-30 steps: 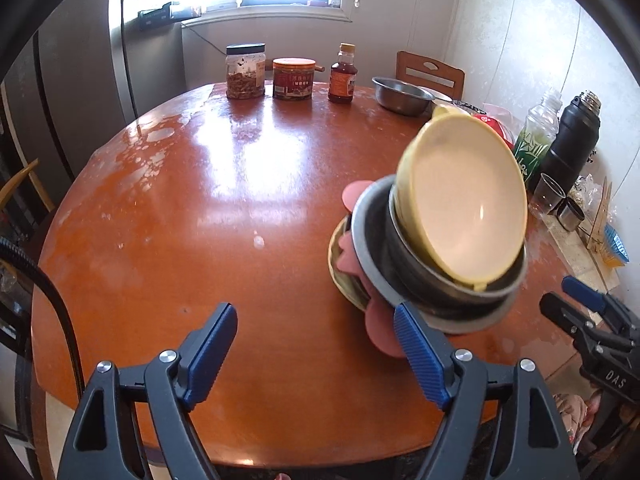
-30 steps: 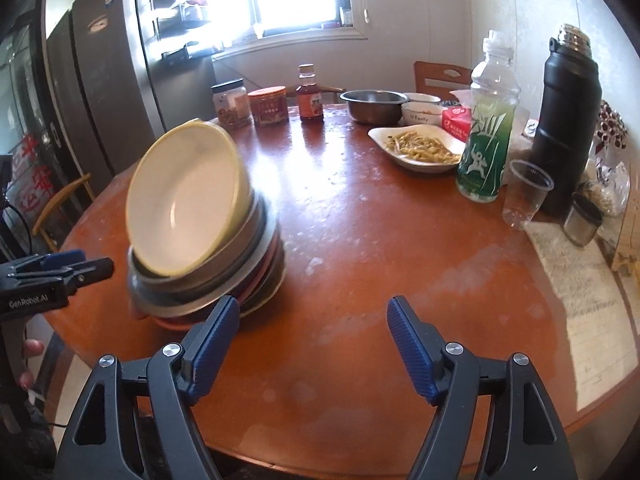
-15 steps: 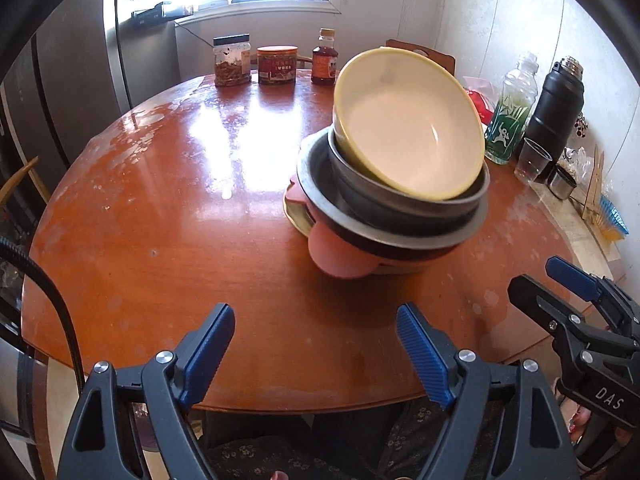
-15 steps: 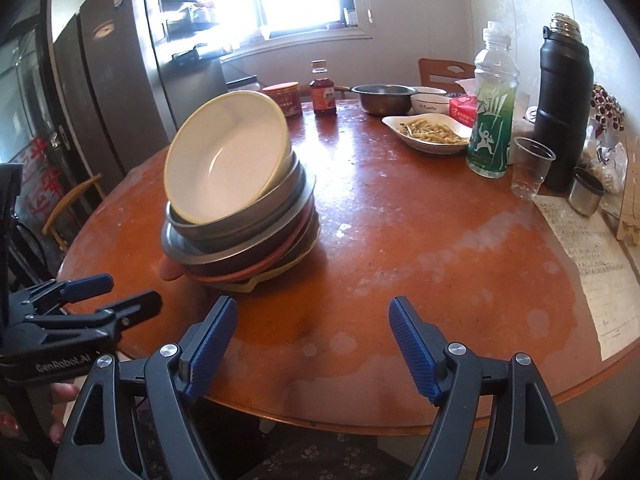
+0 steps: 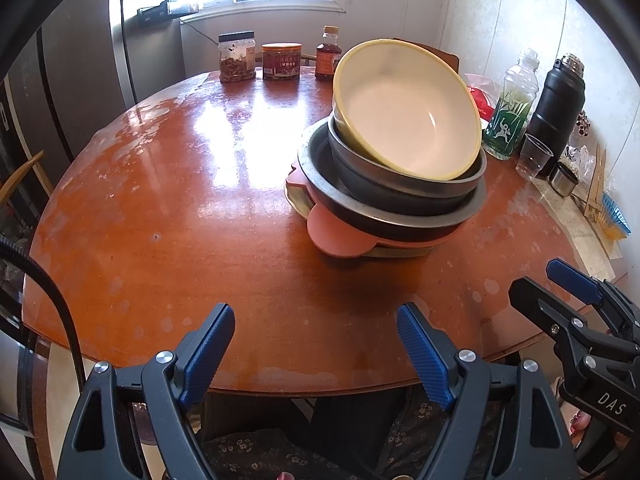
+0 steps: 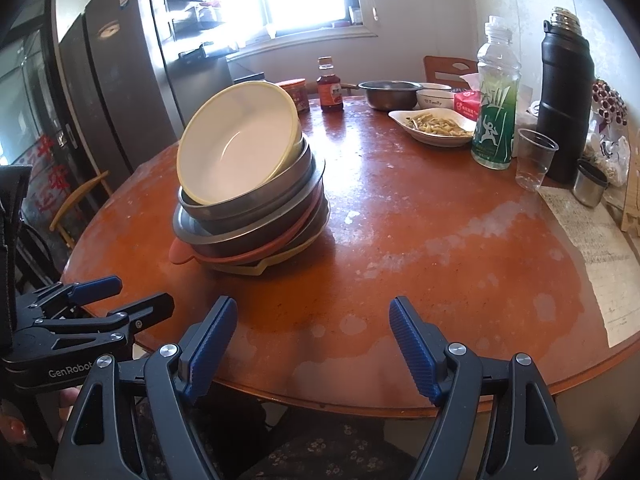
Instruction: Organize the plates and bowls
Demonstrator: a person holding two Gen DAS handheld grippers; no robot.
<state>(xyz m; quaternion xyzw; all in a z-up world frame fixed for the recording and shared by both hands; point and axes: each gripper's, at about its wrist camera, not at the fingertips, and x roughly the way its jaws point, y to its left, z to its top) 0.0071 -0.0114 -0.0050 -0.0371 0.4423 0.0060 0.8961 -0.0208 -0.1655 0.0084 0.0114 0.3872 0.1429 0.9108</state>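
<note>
Both claws spread, nothing pinched: left gripper [image 5: 316,344] and right gripper [image 6: 312,340] hover side by side over the near rim of the round wooden table [image 5: 160,216], angled down, apart from the dishes. Wide bare tabletop lies left of the stack of plates and bowls [image 5: 392,184], and a clear strip between stack and near edge. Stack sits right of centre in the left view; yellow bowl [image 6: 240,144] tilts on top of metal bowls. Bottle [image 6: 496,100], black flask [image 6: 564,96], plastic cup [image 6: 534,158] crowd the right edge.
</note>
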